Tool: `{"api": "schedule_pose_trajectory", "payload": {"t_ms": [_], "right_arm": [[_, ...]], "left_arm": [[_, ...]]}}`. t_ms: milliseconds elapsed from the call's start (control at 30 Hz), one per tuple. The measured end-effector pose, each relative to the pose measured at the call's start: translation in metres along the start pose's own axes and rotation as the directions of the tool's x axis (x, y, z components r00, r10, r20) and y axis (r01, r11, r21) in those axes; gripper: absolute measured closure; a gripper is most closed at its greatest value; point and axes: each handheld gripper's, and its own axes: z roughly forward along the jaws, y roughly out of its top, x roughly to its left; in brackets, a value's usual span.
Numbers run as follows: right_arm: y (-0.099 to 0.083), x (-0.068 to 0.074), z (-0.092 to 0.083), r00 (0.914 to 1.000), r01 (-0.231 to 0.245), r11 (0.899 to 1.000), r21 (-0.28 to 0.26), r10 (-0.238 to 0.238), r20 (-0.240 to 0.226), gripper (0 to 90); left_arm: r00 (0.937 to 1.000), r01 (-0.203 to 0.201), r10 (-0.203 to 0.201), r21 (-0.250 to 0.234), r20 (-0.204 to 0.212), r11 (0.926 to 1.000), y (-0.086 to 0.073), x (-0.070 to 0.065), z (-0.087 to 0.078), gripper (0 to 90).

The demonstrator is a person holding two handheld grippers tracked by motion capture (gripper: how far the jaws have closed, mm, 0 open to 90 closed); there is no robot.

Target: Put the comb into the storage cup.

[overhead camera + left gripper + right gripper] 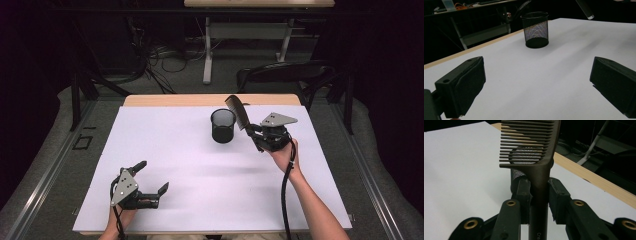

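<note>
A dark brown comb (534, 152) stands between the jaws of my right gripper (539, 195), which is shut on its handle, teeth end up. In the high view the comb (236, 111) tilts up and left from my right gripper (255, 131), its teeth end just right of a black mesh cup (223, 125). The cup (535, 29) stands upright on the white table cover; part of the cup (516, 173) is hidden behind the comb in the right gripper view. My left gripper (152, 176) rests near the front left of the table, jaws wide apart and nothing between them.
The white cover (165, 145) lies over a wooden table whose edge (200, 100) shows at the back. Beyond it stand a dark chair (285, 72) and a desk frame (207, 50) with cables on the floor.
</note>
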Motion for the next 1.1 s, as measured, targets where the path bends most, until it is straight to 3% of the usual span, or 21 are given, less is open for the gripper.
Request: {"api": "schedule_pose_trajectory", "payload": {"t_ms": [1100], "right_arm": [[0.025, -0.012, 0.009, 0.9995, -0.031, 0.999, -0.034, 0.031, 0.002, 72.6]], "left_arm": [[1.0000, 0.003, -0.003, -0.006, 0.007, 1.0000, 0.000, 0.000, 0.000, 0.2]]}}
